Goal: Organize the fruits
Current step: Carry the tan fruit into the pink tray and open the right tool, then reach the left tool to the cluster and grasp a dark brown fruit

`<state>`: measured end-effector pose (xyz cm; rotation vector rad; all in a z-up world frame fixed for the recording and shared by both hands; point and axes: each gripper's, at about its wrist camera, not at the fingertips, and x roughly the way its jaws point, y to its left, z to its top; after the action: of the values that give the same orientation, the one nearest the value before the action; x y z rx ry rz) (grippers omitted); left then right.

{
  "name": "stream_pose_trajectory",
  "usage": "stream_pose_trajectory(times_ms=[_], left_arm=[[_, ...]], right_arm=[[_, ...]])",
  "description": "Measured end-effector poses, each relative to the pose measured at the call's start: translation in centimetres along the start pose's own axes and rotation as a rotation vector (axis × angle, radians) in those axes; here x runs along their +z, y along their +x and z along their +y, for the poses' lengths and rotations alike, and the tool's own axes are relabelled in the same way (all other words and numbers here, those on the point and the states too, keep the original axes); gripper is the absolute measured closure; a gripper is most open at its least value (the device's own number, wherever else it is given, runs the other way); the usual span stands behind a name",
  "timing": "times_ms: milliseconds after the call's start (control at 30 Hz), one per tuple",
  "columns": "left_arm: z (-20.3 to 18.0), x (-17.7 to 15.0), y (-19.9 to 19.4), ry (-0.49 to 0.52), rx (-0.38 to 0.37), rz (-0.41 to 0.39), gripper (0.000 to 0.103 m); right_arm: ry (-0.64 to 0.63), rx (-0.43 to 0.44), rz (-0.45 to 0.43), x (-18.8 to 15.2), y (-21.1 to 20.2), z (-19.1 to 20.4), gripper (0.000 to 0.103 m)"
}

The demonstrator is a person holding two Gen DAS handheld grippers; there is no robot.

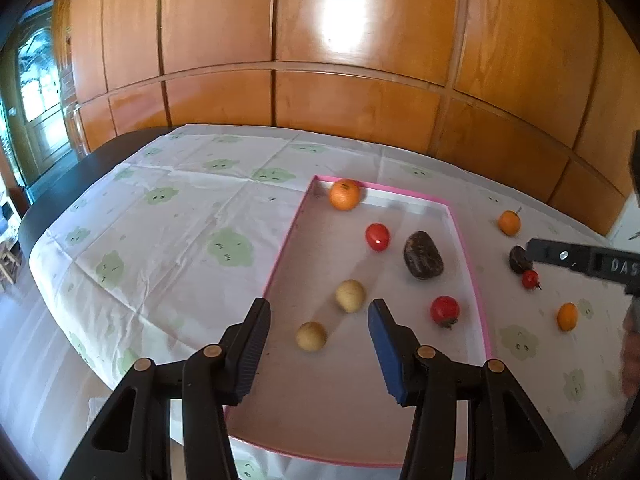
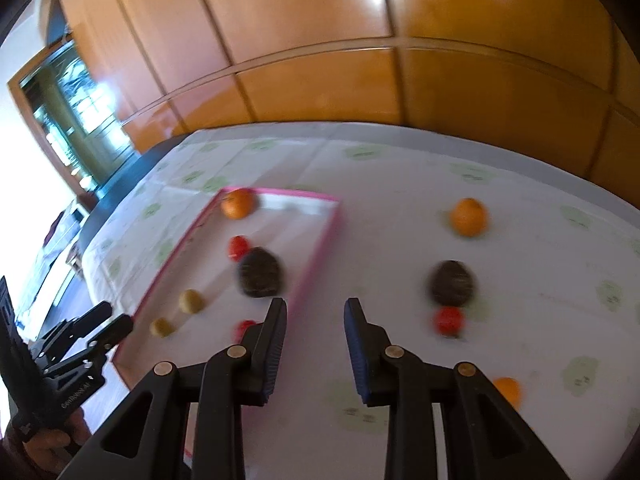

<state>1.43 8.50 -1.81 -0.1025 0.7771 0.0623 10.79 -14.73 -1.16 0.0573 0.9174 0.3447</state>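
my right gripper (image 2: pixel 316 350) is empty, jaws a little apart, tilted down over the cloth (image 2: pixel 380 240) just right of the tray (image 2: pixel 316 248). four fruits wait outside on the right: a far orange (image 2: pixel 469 217), a dark fruit (image 2: pixel 453 283), a tomato (image 2: pixel 450 321) touching its near side, and a near orange (image 2: pixel 507 390). the tomato looks soft and smooth, so i would take it gently across the middle. my left gripper (image 1: pixel 320 346) hangs open and empty over the tray's near part, above two pale fruits (image 1: pixel 350 296).
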Motion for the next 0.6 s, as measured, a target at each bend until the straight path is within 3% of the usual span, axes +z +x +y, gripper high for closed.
stream_pose_trajectory(times_ms=[600], left_arm=[[-4.4, 0.6, -0.2, 0.113, -0.044, -0.007, 0.051]], right_arm=[[0.193, -0.272, -0.076, -0.5, -5.7, -15.1, 0.070]])
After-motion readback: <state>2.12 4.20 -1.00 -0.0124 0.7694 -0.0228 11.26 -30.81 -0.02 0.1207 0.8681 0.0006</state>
